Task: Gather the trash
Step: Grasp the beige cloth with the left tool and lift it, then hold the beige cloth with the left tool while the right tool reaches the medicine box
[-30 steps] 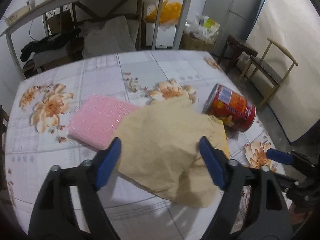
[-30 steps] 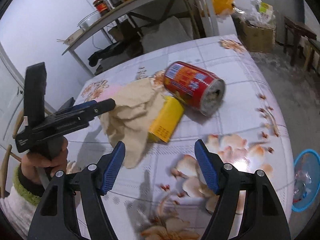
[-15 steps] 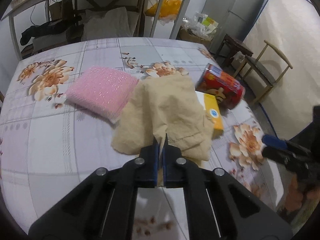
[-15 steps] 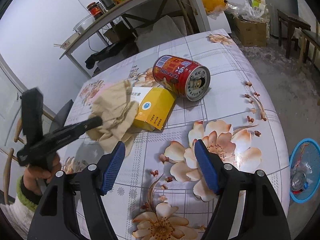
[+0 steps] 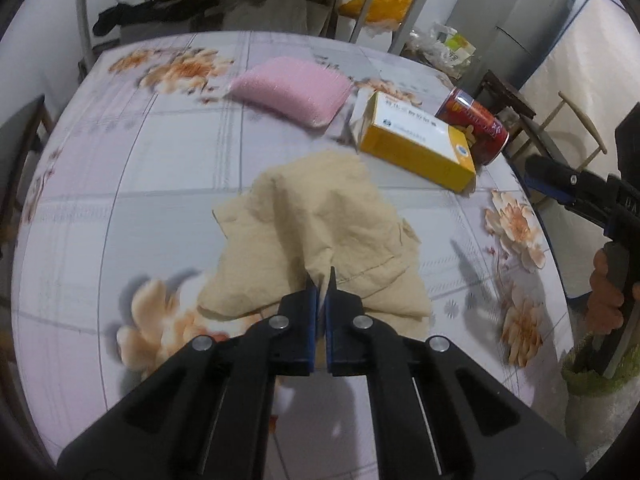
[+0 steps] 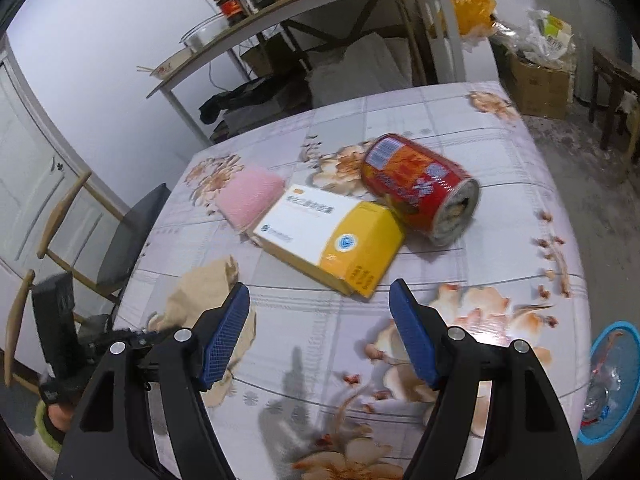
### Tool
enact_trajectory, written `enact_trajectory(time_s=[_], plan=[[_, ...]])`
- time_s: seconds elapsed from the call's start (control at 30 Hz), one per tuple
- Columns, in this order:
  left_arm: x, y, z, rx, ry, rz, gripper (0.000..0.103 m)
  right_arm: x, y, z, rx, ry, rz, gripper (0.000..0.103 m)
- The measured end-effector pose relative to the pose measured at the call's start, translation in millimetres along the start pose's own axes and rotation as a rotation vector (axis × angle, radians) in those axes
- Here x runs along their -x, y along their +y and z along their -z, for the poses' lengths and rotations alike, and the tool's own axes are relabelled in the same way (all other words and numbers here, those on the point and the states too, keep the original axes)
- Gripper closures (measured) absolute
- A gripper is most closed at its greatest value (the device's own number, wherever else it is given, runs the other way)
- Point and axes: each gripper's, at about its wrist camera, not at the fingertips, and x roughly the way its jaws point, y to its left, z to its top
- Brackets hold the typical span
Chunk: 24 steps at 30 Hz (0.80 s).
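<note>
Beige crumpled paper (image 5: 320, 232) pinched in the closed left gripper (image 5: 322, 292); right gripper (image 6: 320, 332) gapes empty; one box (image 6: 332, 236), one can (image 6: 420, 188), one sponge (image 6: 250, 196) remain

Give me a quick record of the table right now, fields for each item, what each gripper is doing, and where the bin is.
left gripper: shut on the beige cloth
right gripper: open, empty, above the table
yellow box: flat, beside the can
red can: on its side
pink sponge: behind the box
blue bin: on the floor, off the table's right edge
</note>
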Motion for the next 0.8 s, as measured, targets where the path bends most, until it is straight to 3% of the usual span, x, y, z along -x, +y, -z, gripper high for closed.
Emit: enact_trajectory(time_s=[0.17,0.23,0.37,0.53,0.63,0.8], plan=[[5,11,8,0.068,-0.013,0.09,0.101,-7,25,18,-0.019,0.032,-0.129,0.036],[5,14,9,0.1,-0.011,0.139,0.101,-18,34,28,-0.027,0.09,-0.159,0.055],[25,6,9,0.073,-0.066,0.213,0.101,-45,46,43,-0.052,0.204,-0.179,0.073],[52,-31,17,-0.165,-0.177,0.142,0.101,-69,41,58,-0.13,0.288,-0.223,0.084],[39,-55,31,-0.303,-0.135,0.066,0.101,-66,28,58,-0.181,0.27,-0.22,0.084],[11,-72,50,-0.367,-0.035,0.017,0.101,-30,5,49,-0.226,0.154,-0.157,0.084]])
